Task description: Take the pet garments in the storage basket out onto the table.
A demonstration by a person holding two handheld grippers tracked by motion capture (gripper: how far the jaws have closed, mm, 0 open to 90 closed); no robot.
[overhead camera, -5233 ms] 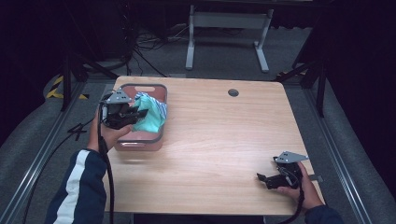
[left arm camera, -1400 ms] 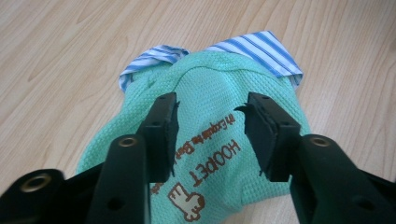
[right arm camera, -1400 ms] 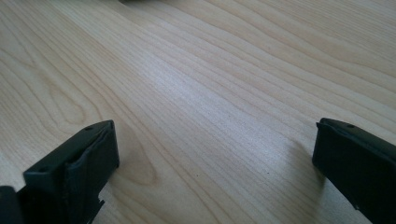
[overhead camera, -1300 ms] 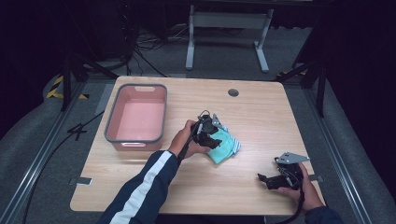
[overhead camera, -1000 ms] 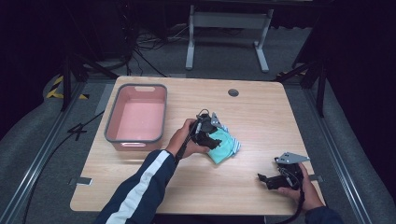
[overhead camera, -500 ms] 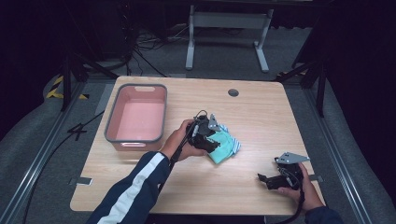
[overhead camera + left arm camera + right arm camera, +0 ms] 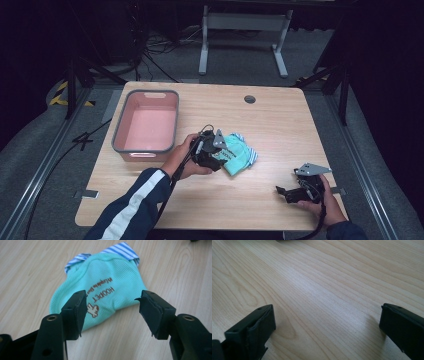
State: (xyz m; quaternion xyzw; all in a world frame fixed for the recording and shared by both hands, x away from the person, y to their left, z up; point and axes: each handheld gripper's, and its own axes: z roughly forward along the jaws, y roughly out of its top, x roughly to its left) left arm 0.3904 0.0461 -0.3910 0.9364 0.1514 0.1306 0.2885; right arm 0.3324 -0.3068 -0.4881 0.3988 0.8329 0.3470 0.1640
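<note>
At the frame centre, the left tool (image 7: 111, 312) has its jaws spread over a turquoise garment (image 7: 105, 292) on the counter (image 7: 280, 125); the right tool (image 7: 327, 322), lower right, is spread too.

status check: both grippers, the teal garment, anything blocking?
Left hand-held gripper open, jaws apart just short of the teal pet shirt. Shirt flat on the table, outside the pink bin. Right hand-held gripper open over bare wood. Nothing blocking.

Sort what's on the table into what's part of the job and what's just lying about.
In the job:
turquoise garment, flat on the table
left claw, open just short of it
pink tub, looks empty

Lying about:
right claw, open over bare wood
round hole in the table
</note>
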